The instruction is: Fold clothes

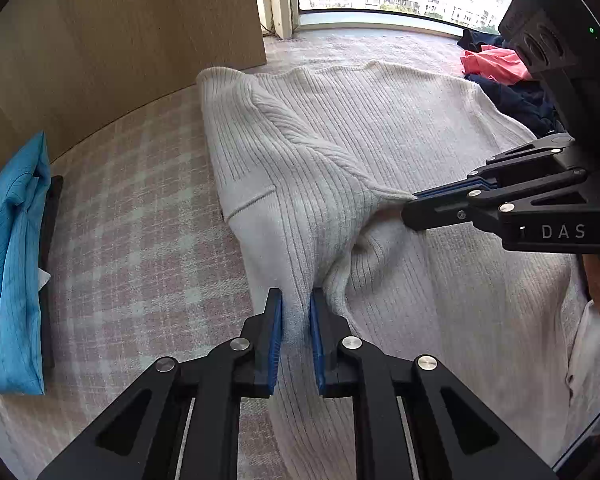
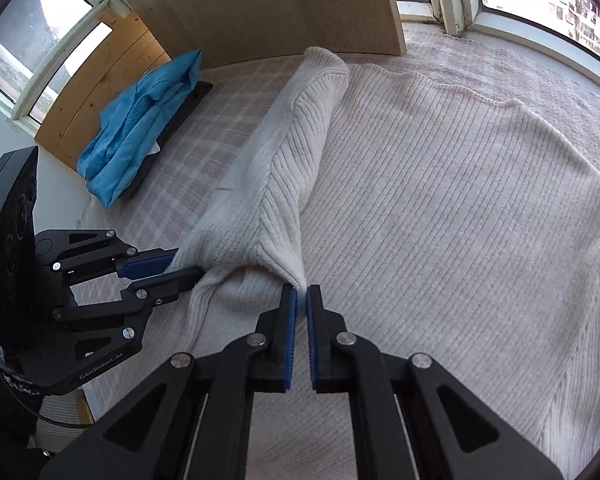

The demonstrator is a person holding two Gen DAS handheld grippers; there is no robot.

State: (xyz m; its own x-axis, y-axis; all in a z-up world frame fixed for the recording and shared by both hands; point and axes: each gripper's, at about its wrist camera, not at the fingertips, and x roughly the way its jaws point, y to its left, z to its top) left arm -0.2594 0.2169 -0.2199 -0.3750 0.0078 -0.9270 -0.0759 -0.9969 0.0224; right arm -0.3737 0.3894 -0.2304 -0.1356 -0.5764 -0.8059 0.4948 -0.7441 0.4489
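Both my grippers, left gripper [image 1: 296, 310] and right gripper [image 2: 302, 294], clamp the cream ribbed knit sweater [image 2: 440, 200]; side-fold underway, next I'd lay it across flat.

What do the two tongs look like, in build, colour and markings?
Both are matte black linkage frames with silver pivot screws and ribbed blue pads. The left tongs show in the right wrist view with "GenRobot.AI" on the body and a thin black cable below. The right tongs show "DAS" lettering and a green indicator light in the left wrist view.
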